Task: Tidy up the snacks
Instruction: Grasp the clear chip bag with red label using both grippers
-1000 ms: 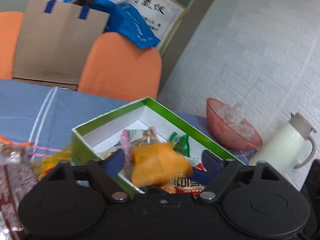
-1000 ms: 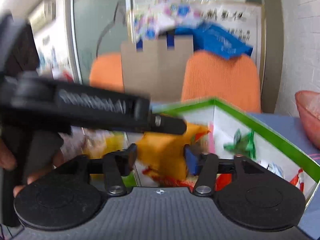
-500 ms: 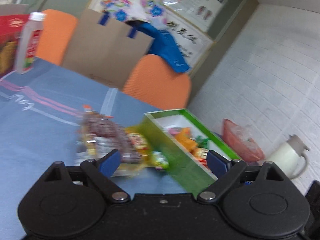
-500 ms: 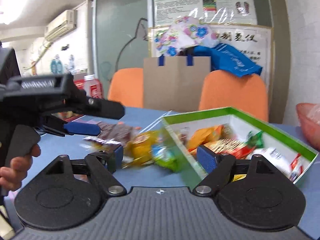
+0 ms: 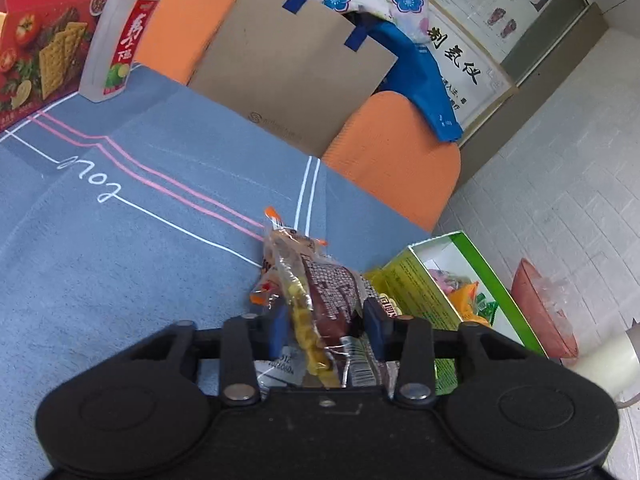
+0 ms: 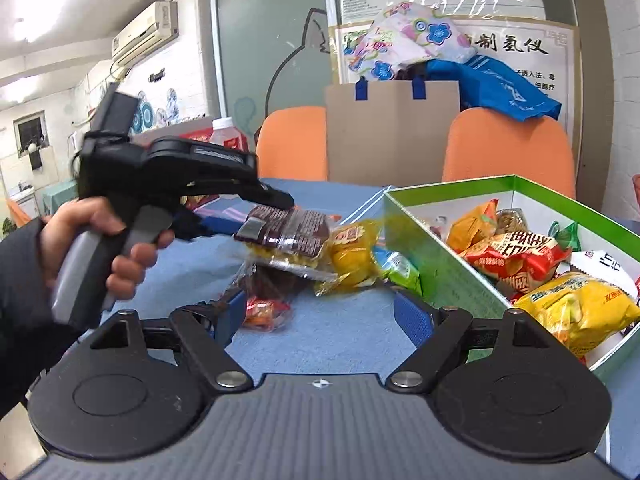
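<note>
Left wrist view: left gripper (image 5: 326,330) clamped on brown snack packet (image 5: 330,296), presumably for green box (image 5: 424,288); right gripper (image 6: 320,316) wide, empty.

Right gripper (image 6: 320,314): black body with two round discs at 7 and 5 o'clock, silver screws on angled black links, blue fingers (image 6: 412,318). Left gripper (image 6: 276,216), seen at 9 o'clock: black with a grey pistol handle, gripped by a hand (image 6: 100,248) in a dark sleeve.
</note>
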Demonstrator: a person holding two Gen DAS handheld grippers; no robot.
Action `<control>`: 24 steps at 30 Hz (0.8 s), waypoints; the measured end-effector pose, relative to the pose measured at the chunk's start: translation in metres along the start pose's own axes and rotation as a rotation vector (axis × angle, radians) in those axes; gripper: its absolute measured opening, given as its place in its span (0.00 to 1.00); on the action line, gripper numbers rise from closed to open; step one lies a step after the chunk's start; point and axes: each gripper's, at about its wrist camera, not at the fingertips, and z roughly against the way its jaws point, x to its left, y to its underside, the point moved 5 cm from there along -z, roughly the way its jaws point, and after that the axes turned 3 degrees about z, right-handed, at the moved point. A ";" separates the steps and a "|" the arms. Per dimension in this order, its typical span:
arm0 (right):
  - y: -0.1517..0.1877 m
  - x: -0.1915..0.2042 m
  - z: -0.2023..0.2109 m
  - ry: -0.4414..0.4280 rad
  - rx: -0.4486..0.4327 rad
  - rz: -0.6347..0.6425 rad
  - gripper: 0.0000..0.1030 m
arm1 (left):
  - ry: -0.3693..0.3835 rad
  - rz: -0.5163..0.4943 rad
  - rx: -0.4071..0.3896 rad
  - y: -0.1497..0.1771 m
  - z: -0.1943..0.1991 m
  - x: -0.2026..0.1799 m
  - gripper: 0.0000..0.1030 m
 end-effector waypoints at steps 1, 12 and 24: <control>0.001 0.001 0.000 -0.003 0.004 0.003 1.00 | 0.009 -0.015 -0.004 0.001 0.003 -0.002 0.23; 0.007 0.012 -0.011 -0.038 0.024 0.003 1.00 | 0.223 -0.199 0.065 0.041 0.022 -0.085 0.33; 0.031 -0.022 -0.006 0.076 0.081 -0.110 1.00 | 0.153 -0.214 0.092 0.058 -0.005 -0.076 1.00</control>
